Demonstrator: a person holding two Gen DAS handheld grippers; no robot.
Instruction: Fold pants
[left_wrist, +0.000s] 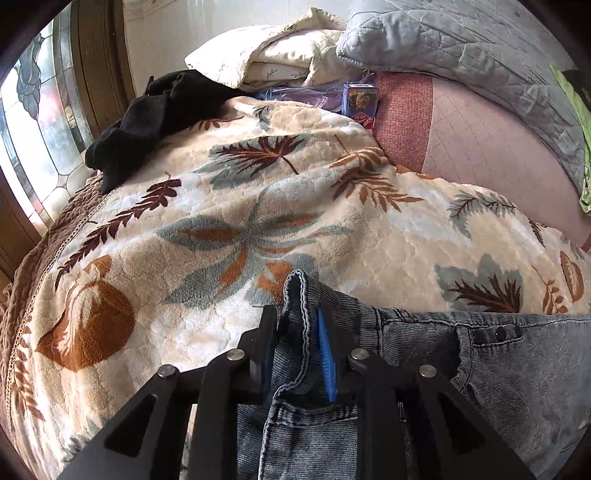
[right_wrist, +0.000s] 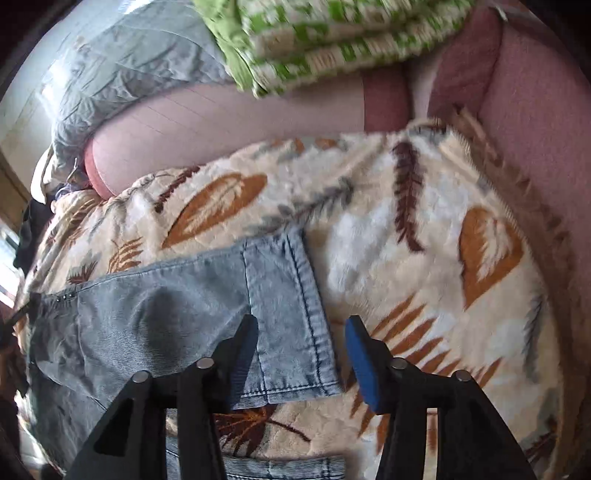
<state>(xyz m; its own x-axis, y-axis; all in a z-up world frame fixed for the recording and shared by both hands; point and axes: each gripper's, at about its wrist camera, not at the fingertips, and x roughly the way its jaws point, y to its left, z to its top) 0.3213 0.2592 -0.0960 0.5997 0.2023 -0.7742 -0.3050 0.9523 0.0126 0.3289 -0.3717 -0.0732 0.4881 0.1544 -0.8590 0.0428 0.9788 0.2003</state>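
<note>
Grey-blue denim pants (left_wrist: 480, 362) lie on a cream blanket with a leaf pattern (left_wrist: 221, 221). My left gripper (left_wrist: 297, 325) is shut on the pants, pinching a stitched edge of the fabric that stands up between the black and blue fingers. In the right wrist view the pants (right_wrist: 166, 302) are folded over, with a hemmed leg end (right_wrist: 291, 317) lying on the blanket (right_wrist: 424, 258). My right gripper (right_wrist: 301, 332) is open, its fingers on either side of the hem's right edge, just above it.
A black garment (left_wrist: 147, 122) lies at the blanket's far left. Cream bedding (left_wrist: 280, 55), a grey quilt (left_wrist: 480, 55) and a small blue box (left_wrist: 358, 103) sit at the back. A green and white blanket (right_wrist: 332, 37) and pink sheet (right_wrist: 221, 118) lie beyond.
</note>
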